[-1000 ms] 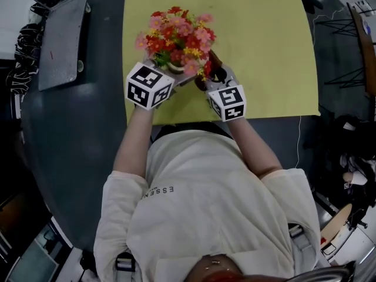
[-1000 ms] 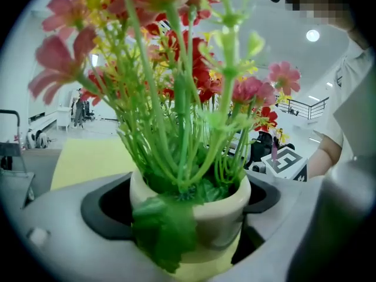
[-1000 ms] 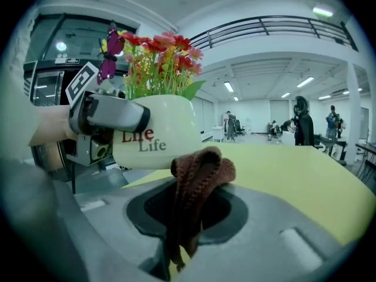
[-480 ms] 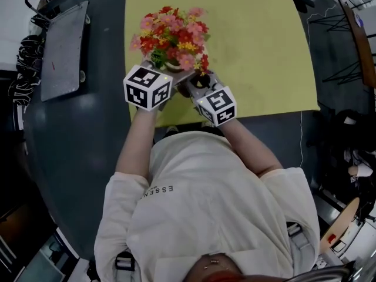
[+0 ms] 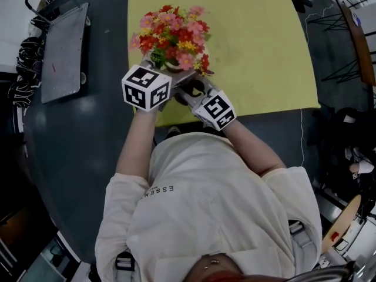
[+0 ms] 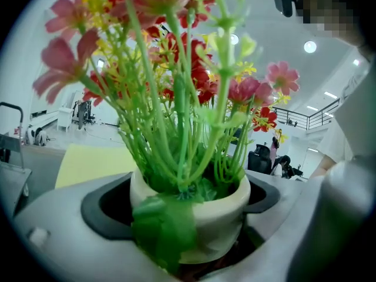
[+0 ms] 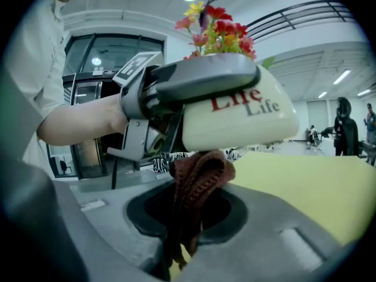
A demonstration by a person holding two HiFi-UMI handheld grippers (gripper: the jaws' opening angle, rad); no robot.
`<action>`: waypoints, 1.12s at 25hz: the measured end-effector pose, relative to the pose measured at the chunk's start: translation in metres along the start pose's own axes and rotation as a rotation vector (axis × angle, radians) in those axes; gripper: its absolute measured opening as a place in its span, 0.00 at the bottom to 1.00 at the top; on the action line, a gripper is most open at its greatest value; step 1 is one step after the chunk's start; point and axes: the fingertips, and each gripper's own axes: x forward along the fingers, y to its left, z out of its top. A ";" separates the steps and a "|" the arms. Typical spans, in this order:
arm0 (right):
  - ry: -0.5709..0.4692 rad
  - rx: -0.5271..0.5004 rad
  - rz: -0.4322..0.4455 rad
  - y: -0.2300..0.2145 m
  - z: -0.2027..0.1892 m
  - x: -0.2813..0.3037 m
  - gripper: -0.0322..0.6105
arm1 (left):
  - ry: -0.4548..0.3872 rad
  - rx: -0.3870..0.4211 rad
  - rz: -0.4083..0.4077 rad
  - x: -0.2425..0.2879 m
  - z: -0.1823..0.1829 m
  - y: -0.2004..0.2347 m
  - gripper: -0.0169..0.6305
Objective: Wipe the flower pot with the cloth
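Note:
A cream flower pot [image 7: 235, 119] with red and pink artificial flowers [image 5: 173, 37] is lifted off the yellow mat [image 5: 258, 46]. My left gripper [image 5: 167, 78] is shut on the flower pot [image 6: 208, 213], its jaws clamping the pot's sides. The pot carries red and grey "Life" print in the right gripper view. My right gripper [image 5: 191, 90] is shut on a brown knitted cloth [image 7: 197, 184], which presses against the pot's underside. In the head view the cloth [image 5: 194, 88] shows just below the flowers, between the two marker cubes.
A dark grey table [image 5: 76, 134] carries the yellow mat. A grey flat board [image 5: 61, 49] lies at the table's left. Chairs and cables stand beyond the right edge.
My right gripper has slid left and toward me under the pot with the cloth. The pot and left gripper have barely shifted.

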 end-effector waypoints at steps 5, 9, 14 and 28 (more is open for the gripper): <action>0.010 0.067 -0.160 -0.052 -0.015 -0.028 0.15 | 0.003 0.010 -0.038 -0.010 -0.001 -0.009 0.89; -0.057 0.137 -0.274 -0.096 -0.002 -0.040 0.15 | 0.034 0.038 -0.089 -0.014 -0.006 -0.015 0.89; -0.168 0.125 -0.279 -0.105 0.032 -0.042 0.15 | 0.020 0.047 -0.159 -0.014 0.008 -0.028 0.89; -0.214 0.077 -0.150 -0.065 0.048 -0.025 0.15 | -0.014 0.064 -0.249 -0.001 0.024 -0.042 0.89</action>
